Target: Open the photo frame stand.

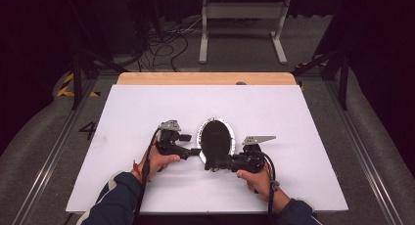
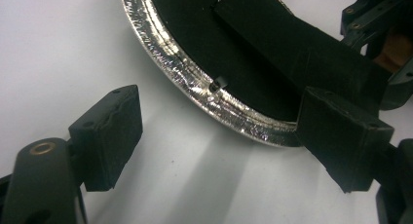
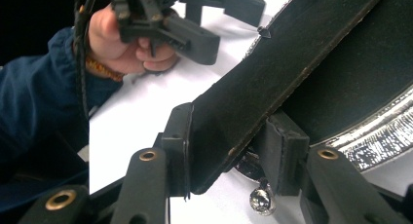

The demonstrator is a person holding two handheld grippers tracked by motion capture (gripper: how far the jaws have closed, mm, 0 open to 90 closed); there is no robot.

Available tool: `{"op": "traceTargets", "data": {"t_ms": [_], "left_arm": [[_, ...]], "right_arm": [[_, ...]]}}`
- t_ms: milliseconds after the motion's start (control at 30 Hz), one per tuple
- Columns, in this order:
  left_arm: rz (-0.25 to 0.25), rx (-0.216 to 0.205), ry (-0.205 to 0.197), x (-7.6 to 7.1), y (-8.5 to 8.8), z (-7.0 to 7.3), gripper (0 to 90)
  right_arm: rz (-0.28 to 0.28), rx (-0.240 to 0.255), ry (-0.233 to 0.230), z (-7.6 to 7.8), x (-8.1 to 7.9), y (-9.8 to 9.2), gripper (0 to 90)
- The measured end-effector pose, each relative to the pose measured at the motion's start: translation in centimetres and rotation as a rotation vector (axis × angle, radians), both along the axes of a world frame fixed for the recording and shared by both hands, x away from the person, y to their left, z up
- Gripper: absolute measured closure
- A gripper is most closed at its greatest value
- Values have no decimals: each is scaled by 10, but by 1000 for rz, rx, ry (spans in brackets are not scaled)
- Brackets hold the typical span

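The black strap (image 3: 272, 83) is clamped flat between the right gripper's (image 3: 229, 151) jaws, just above the silver-rimmed oval mirror (image 1: 216, 138) at mid-table. The left gripper (image 2: 219, 136) is held open at the glittering rim (image 2: 195, 87), not yet touching. The rim should be pinched squarely while the strap is kept taut.

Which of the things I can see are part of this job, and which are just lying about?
In the job:
- oval black tray with crinkled silver foil rim
- flat black strap, clamped in the right tool
- left tool, open beside the tray rim

Lying about:
- white table sheet
- white metal frame on the floor
- floor cables
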State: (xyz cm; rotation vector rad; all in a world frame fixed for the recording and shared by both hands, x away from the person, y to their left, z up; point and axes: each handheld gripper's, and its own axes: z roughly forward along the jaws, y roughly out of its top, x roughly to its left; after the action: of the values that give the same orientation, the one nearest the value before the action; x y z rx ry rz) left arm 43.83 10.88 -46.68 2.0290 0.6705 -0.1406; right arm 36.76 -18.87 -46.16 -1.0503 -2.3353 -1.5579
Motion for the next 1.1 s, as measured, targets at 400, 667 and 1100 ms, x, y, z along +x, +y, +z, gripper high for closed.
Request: {"op": "traceTargets", "data": {"t_ms": [400,667,1100], "left_arm": [[-68,-13,48,6,-13,-1,193],[-84,-111,19,5,-4,4,283],[-108,-141,-29,1,4,11,521]], "right_arm": [[44,-24,-51,4,-4,2,597],[53,-28,-46,3,-5,1,604],[76,-16,-30,3,-10,2,627]]}}
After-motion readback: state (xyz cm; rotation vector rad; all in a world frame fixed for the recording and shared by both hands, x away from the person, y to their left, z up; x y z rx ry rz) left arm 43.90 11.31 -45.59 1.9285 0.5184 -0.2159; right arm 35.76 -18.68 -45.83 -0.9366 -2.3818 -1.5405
